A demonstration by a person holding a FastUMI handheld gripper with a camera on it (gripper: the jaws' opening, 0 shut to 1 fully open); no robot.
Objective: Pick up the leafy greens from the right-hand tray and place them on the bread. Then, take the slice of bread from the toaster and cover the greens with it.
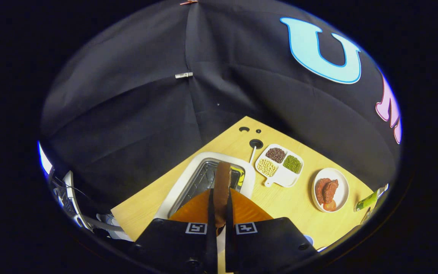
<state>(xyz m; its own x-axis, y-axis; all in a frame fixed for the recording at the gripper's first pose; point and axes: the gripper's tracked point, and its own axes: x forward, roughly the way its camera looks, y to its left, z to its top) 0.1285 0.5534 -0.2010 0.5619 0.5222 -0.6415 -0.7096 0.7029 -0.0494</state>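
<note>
A brown slice of bread (222, 176) stands edge-on between my two fingers, and my gripper (221, 196) is shut on it. The slice is held above the white toaster (183, 182), whose metal slot lies open just beyond the fingertips. The lower part of the slice is hidden between the fingers. The toaster sits on a light wooden table (291, 205).
To the right of the toaster lies a white divided dish (284, 178) with three kinds of beans, then a white plate (342, 190) with reddish food and a green bottle (367, 201). A cable hole (256, 143) is behind the toaster. The table's left edge is close to the toaster.
</note>
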